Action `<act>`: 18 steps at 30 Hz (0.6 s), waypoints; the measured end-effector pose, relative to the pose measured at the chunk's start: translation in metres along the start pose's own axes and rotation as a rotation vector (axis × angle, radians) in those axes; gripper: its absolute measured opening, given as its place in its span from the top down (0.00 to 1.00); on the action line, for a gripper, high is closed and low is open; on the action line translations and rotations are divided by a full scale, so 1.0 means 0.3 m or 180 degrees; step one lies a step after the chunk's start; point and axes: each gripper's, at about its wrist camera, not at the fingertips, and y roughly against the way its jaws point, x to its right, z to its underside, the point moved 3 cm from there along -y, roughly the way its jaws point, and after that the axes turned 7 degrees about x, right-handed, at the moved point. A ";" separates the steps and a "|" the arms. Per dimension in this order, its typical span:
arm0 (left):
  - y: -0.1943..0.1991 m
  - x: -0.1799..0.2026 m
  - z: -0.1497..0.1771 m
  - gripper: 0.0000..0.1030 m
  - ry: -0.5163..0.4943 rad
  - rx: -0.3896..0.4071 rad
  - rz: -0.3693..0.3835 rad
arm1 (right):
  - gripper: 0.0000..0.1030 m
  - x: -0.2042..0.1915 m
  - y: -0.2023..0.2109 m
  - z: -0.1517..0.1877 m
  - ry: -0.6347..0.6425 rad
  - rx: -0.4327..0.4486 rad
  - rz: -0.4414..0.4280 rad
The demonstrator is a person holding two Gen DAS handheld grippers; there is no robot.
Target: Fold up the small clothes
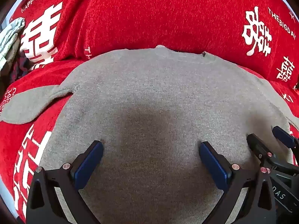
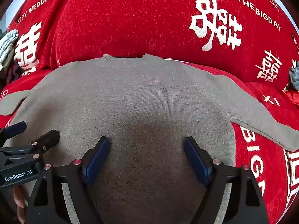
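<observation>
**Inspector A:** The grey knit top (image 1: 153, 97) is lying flat and spread on the red printed cover (image 1: 149, 15). Its neckline is pointing away from both sets of fingers, toward the upright red cushion, so its long axis is running straight ahead of them, hem end nearest.

**Inspector B:** And the sleeves?

**Inspector A:** They are trailing outward. The left sleeve (image 1: 31, 102) is lying ahead and to the outside of the left gripper (image 1: 151, 149); the right sleeve (image 2: 261, 125) is lying ahead and to the outside of the right gripper (image 2: 147, 143).

**Inspector B:** What are the fingers doing?

**Inspector A:** Both pairs are standing wide apart and gripping nothing. They are hanging over the lower body panel, tilted downward. Whether the tips are touching the knit cannot be told. The grippers are sitting just beside each other, each showing at the edge of the other's view.

**Inspector B:** Which hand is nearer which side?

**Inspector A:** Each is nearer its own sleeve. In my judgement, the coming move is depending on that: each gripper is having to travel outward and forward to reach a sleeve or side edge, then carry it inward across the axis.

**Inspector B:** Anything further out?

**Inspector A:** A pale bundle of other cloth (image 1: 9, 35) is sitting far left, well apart.
</observation>
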 end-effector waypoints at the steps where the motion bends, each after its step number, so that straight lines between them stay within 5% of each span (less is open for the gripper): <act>1: -0.001 0.000 -0.001 0.00 -0.0007 -0.0019 -0.0003 | 0.18 -0.001 0.000 0.000 0.0015 -0.0001 0.0015; 18: 0.015 -0.013 -0.004 0.00 0.0115 -0.0021 -0.0099 | 0.18 0.007 0.035 0.020 -0.0099 -0.0176 0.0092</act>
